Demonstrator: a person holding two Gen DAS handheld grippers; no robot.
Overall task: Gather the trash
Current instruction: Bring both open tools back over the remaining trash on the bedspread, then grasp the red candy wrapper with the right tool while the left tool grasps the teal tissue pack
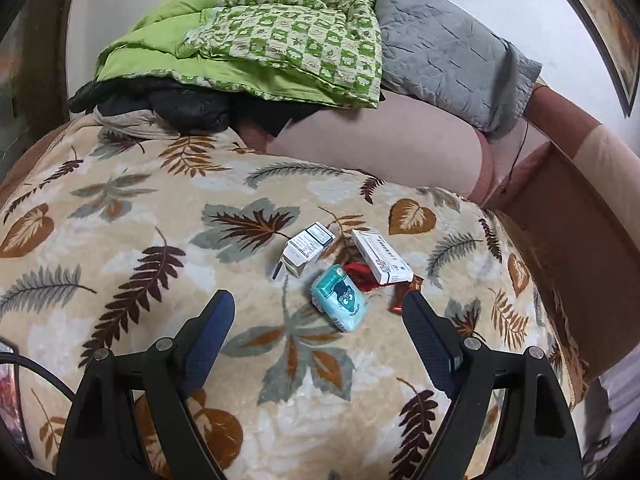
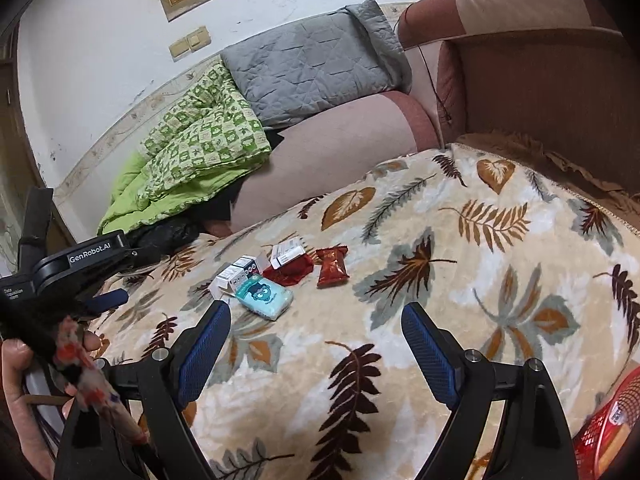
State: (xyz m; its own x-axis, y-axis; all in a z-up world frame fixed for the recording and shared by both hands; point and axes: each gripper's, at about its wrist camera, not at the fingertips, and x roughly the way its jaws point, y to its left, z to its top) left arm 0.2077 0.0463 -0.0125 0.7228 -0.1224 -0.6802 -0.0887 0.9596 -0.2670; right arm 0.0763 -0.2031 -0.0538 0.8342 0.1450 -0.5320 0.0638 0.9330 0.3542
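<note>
A small heap of trash lies on the leaf-patterned blanket (image 1: 120,240). It holds a teal tissue pack (image 1: 339,301), an open cigarette box (image 1: 306,246), a white carton (image 1: 382,258), a crumpled red wrapper (image 1: 362,276) and an orange-red snack packet (image 1: 402,298). My left gripper (image 1: 317,301) is open and hovers just short of the tissue pack, holding nothing. In the right wrist view the tissue pack (image 2: 264,294), cigarette box (image 2: 236,274), white carton (image 2: 286,254), red wrapper (image 2: 290,272) and snack packet (image 2: 332,266) lie ahead and left of my open, empty right gripper (image 2: 316,312).
A green quilt (image 1: 260,52), a grey pillow (image 1: 448,48) and a black bag (image 1: 188,108) are piled at the back by the wall. The sofa arm (image 2: 540,88) rises on the right. A red mesh basket (image 2: 612,412) sits at the lower right. A hand (image 2: 16,380) grips the left tool.
</note>
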